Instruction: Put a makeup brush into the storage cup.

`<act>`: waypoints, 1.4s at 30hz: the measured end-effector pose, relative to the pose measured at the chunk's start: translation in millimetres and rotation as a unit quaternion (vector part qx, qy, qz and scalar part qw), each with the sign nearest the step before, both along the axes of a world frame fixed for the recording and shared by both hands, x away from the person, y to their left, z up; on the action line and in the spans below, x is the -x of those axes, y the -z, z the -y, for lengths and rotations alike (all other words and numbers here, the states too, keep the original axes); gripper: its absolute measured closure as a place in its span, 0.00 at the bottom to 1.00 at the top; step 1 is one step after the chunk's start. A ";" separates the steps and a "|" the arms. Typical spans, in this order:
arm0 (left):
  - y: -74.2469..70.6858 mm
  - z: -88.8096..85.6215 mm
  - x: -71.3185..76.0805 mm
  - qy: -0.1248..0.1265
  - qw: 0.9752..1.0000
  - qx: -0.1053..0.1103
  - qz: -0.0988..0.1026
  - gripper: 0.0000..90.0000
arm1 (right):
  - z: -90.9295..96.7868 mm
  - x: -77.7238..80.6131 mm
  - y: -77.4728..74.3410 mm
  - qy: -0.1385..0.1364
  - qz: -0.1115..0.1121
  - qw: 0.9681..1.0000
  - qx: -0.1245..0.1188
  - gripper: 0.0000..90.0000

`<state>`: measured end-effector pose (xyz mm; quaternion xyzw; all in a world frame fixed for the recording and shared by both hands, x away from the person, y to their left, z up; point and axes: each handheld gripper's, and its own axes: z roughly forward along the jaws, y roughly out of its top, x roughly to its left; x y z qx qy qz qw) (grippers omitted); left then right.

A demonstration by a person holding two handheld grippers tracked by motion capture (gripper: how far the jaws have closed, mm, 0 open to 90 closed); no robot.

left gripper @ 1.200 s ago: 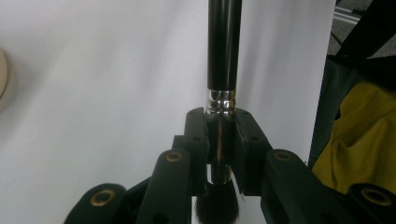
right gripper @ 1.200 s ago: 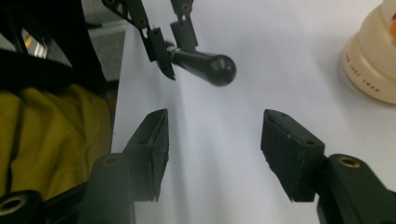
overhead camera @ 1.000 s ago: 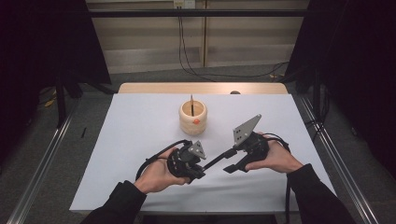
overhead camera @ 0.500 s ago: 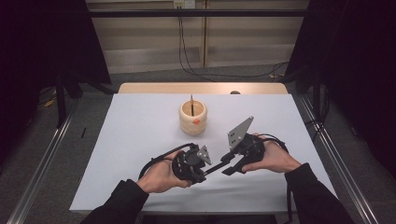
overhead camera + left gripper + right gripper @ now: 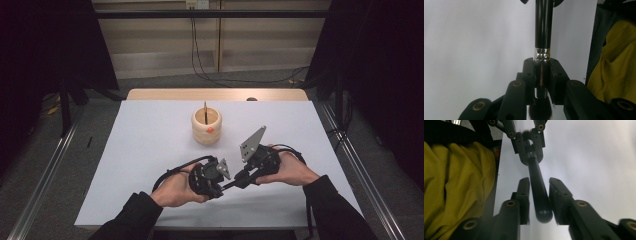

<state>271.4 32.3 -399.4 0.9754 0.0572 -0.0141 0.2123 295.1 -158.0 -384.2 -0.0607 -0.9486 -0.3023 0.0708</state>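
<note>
- White sheeting covers the worktop [image 5: 150,165], with a wooden cup [image 5: 206,126] standing farther back holding one upright stick.
- Held level above the sheet near the front edge, between the two hands, is a makeup brush [image 5: 542,27]: light, stiff, its glossy black handle probably slippery, the bristles soft (better left alone).
- Left tongs [image 5: 541,75] stay clenched on the silver ferrule, a sound place to grip.
- Right tongs [image 5: 538,200] have just been closing around the rounded handle end; the pads look a hair short of contact there.
- Compared with a second ago, the two hands sit closer together and slightly lower.
</note>
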 end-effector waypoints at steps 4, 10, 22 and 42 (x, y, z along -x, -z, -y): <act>-1.2 -0.2 0.1 0.005 1.000 -0.002 0.007 0.86 | -0.6 0.1 0.3 -0.006 -0.006 1.000 0.005 0.88; -3.0 -2.0 0.1 0.012 1.000 -0.001 0.003 0.86 | -0.1 -0.6 2.3 -0.019 -0.007 1.000 0.003 0.89; -0.9 -3.1 -1.3 0.010 1.000 0.004 -0.001 0.86 | -2.5 0.1 11.2 -0.031 -0.007 0.999 0.037 0.89; 1.5 3.5 -0.7 0.014 1.000 0.001 -0.005 0.86 | -15.3 4.0 14.5 -0.047 0.007 0.998 0.045 0.89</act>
